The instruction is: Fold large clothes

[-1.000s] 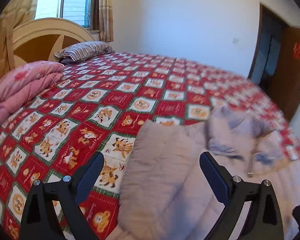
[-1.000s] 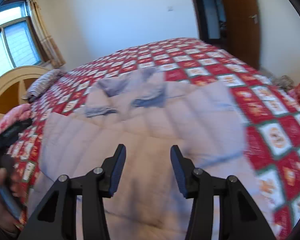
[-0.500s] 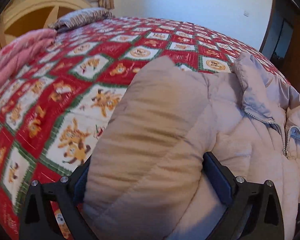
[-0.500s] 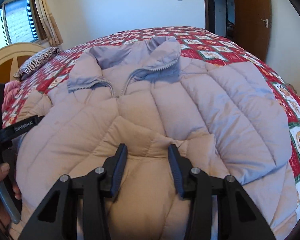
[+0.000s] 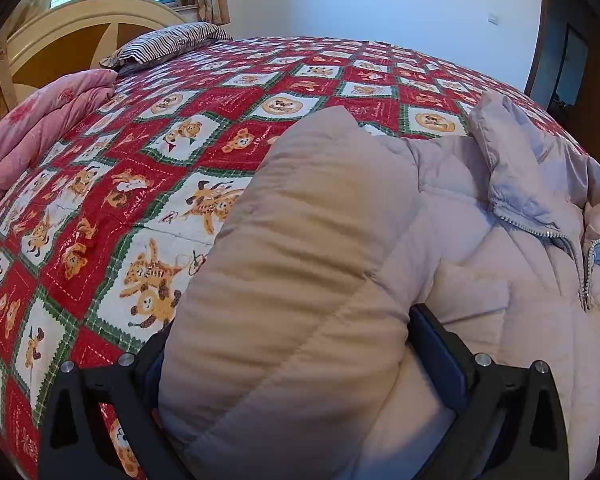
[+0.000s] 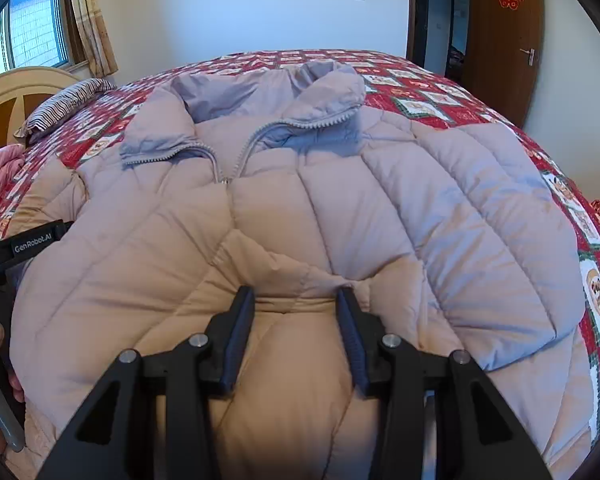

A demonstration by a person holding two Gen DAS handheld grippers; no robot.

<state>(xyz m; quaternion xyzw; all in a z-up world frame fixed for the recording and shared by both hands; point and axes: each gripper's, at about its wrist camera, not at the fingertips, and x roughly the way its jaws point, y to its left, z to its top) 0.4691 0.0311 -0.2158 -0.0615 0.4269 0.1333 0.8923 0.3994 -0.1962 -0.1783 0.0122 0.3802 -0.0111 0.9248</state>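
The bed (image 5: 260, 92), under a red bear-print quilt, carries everything. A pink folded blanket (image 5: 40, 136) lies at 9 o'clock and a striped pillow (image 5: 168, 42) at 11 o'clock, both clear of the work. The puffer jacket (image 6: 380, 208) lies face up, collar at 12 o'clock. Left claw (image 5: 288, 360) is spread wide around a sleeve, grip uncertain. Right claw (image 6: 296, 320) is clenched on a fold at the jacket front.

Red teddy-print bedspread (image 5: 228, 120) covers the bed. Striped pillow (image 5: 168, 42) near the headboard (image 5: 80, 28), folded pink quilt (image 5: 40, 128) beside. Brown door (image 6: 504, 40) behind.
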